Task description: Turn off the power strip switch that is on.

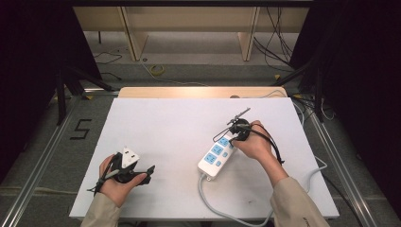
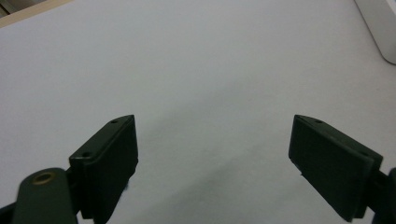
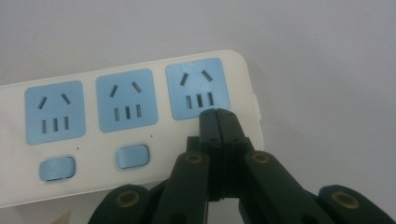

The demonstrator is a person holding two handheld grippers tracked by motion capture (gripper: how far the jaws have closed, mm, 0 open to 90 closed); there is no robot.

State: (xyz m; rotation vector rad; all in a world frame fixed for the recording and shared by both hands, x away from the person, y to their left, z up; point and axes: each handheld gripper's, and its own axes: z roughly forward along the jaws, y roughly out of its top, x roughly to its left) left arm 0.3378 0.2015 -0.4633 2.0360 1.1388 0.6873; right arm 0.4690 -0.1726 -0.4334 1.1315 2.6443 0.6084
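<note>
I have the right gripper (image 3: 218, 114) with its jaws pressed together, nothing between them, tips hovering over or touching the last switch position on the power strip (image 1: 218, 153), below the end socket (image 3: 199, 94); I cannot tell whether they make contact. The strip lies on the white table (image 1: 165, 127) toward its right half, angled, with its grey cable (image 1: 208, 198) running off toward the near edge. My left gripper (image 2: 212, 168) rests near the near-left corner, jaws spread wide and empty over bare table. I judge the strip to be rigid, light plastic that would slide on this smooth surface if pushed sideways, so any press should go straight down. For a hold, I would clamp across its narrow sides, away from the sockets, minding the stiff cable's pull.
</note>
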